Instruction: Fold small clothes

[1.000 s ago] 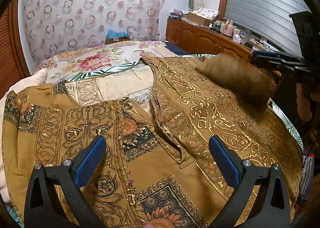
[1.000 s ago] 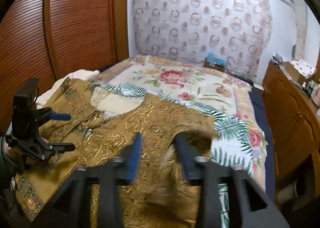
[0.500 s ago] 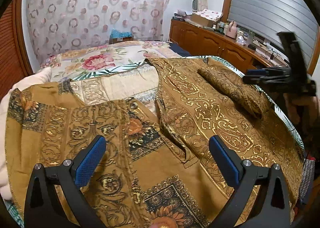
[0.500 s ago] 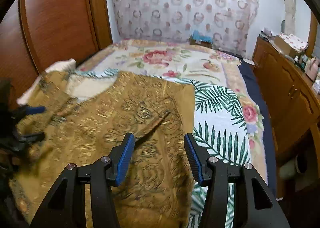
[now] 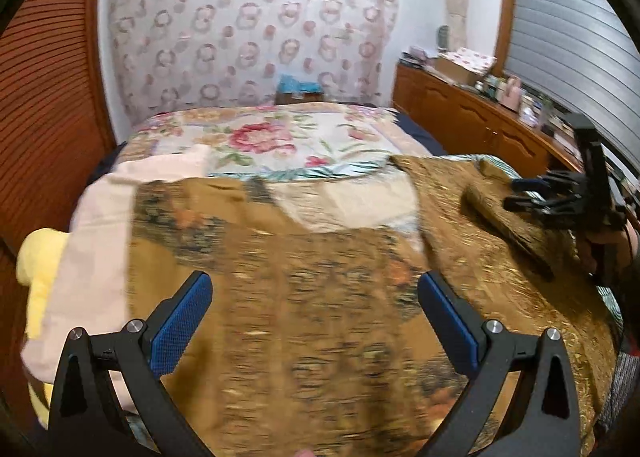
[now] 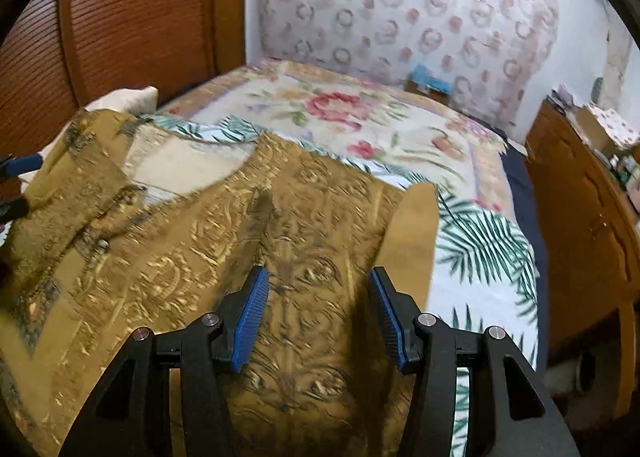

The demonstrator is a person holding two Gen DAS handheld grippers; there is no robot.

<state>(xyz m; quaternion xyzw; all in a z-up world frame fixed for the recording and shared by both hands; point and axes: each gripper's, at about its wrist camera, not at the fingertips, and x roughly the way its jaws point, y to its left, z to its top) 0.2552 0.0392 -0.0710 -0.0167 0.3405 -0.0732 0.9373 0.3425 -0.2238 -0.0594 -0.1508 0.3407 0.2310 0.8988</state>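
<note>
A limp, light gold-patterned shirt (image 6: 248, 257) lies spread on the flowered bed (image 6: 360, 117), its folded sleeve (image 5: 516, 225) at three o'clock, best pinched at hems; left gripper (image 5: 316, 317) gapes empty, right gripper (image 6: 316, 313) is opening, gripping nothing.

I see a big bed (image 5: 280, 145) with a flower cover. Behind it hangs a curtain (image 5: 256, 37) with pink rings. On one side stands a brown slatted wardrobe (image 6: 132, 21). On the other side runs a long wooden cupboard (image 5: 472, 125), under a grey window shutter (image 5: 568, 33).
</note>
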